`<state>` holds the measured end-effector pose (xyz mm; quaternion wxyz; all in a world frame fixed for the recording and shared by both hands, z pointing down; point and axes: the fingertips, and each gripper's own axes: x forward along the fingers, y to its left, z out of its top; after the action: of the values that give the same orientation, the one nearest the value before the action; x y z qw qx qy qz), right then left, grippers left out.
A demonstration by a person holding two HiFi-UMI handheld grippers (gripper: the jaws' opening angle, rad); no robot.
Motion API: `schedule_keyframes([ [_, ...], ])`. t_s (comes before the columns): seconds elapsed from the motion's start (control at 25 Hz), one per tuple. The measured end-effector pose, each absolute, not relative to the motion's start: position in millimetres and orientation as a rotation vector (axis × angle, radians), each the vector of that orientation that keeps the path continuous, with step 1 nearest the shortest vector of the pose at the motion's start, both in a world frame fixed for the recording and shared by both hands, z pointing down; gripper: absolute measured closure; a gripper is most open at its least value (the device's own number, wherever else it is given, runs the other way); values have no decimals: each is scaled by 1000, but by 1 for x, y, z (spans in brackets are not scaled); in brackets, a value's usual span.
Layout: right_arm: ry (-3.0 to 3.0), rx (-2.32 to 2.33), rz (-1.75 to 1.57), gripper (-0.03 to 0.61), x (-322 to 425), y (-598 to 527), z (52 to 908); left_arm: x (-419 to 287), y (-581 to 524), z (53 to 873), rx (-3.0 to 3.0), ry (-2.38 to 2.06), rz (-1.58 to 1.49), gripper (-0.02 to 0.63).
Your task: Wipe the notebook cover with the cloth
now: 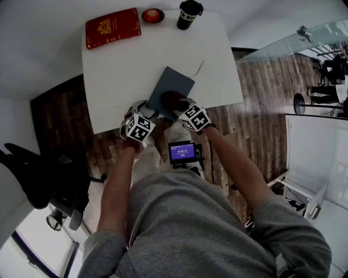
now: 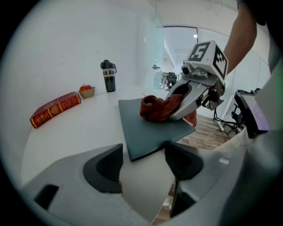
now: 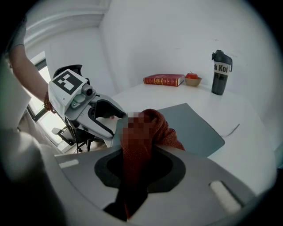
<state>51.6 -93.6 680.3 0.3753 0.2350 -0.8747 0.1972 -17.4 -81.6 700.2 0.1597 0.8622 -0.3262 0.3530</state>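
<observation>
- the right gripper [image 3: 140, 153] is closed on a rust-red cloth [image 3: 164, 130]; the fabric is pinched between the dark pads and bunched up in front of them.
- the bunched cloth is pressed onto the grey-blue notebook [image 3: 191, 126], on its near part by the edge closest to the person.
- the left gripper [image 2: 143, 164] is held with its jaws well apart; the near corner of the notebook lies between the two dark pads [image 2: 104, 168], and it cannot be told whether either pad touches it.
- in the head view both grippers are seen side by side at the notebook's near end, the left one at the near left corner and the right one just beside it over the cover.
- the notebook is laid flat and closed on the white table [image 1: 163, 49], turned at an angle, close to the table's near edge.
- at the far side of the table, well apart from the notebook, a red book [image 1: 113, 27] is laid flat, a small bowl [image 1: 153, 16] with something red in it is set just beside the book, and a dark bottle [image 1: 188, 14] stands upright beyond the bowl.
- a small lit screen [image 1: 181, 152] is seen below the grippers, in front of the person's chest.
- a dark wooden floor [image 1: 261, 81] is seen around the table.
</observation>
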Motion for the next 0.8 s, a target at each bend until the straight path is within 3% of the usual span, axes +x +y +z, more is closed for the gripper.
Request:
schedule_keyframes([
  [0.8,-2271,552,566,495,32,-60,678,-18,-80,701,2452,-922,1012,322],
])
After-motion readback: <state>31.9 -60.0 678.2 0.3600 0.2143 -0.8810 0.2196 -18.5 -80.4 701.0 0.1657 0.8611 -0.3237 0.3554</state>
